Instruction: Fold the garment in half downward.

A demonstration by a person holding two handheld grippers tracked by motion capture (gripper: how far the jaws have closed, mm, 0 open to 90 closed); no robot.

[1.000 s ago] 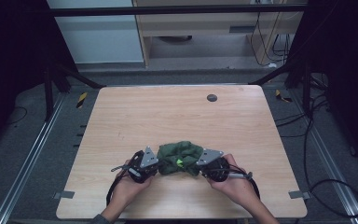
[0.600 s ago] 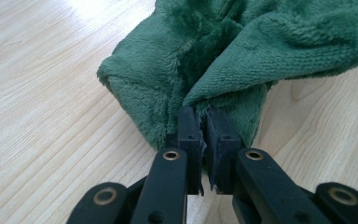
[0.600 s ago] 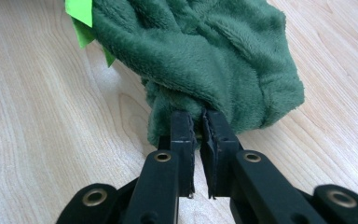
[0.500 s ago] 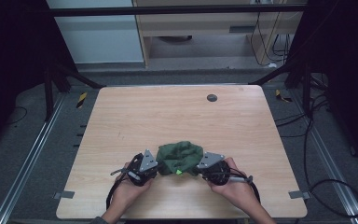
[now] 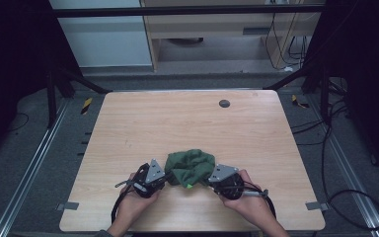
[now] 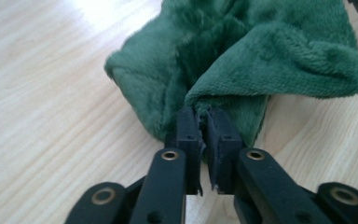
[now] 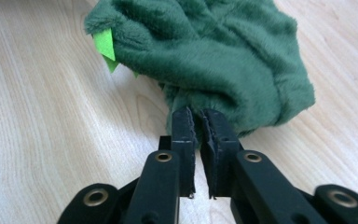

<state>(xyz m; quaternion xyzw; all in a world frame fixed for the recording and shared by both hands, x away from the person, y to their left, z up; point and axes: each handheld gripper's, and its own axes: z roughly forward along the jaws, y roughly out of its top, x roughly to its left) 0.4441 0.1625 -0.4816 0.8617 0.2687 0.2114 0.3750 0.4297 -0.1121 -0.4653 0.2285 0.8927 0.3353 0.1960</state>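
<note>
A crumpled dark green plush cloth [image 5: 190,167] lies bunched near the front middle of the wooden table [image 5: 187,123]. My left gripper [image 5: 164,178] is shut on the cloth's left edge; in the left gripper view the jaws pinch a fold of the cloth [image 6: 242,60] at the left gripper's tips [image 6: 203,114]. My right gripper [image 5: 211,179] is shut on the cloth's right edge; the right gripper view has the right gripper's tips [image 7: 199,114] clamped on the fabric [image 7: 214,51]. A bright green tag [image 7: 105,46] sticks out of the cloth.
A small dark round disc [image 5: 224,103] lies on the far part of the table. Both hands rest close to the table's front edge. Cables [image 5: 335,123] trail over the floor to the right, and metal rails [image 5: 29,168] run along the left.
Both grippers and the cloth have shifted slightly toward the front edge. The cloth stays bunched between them, pinched at both sides.
</note>
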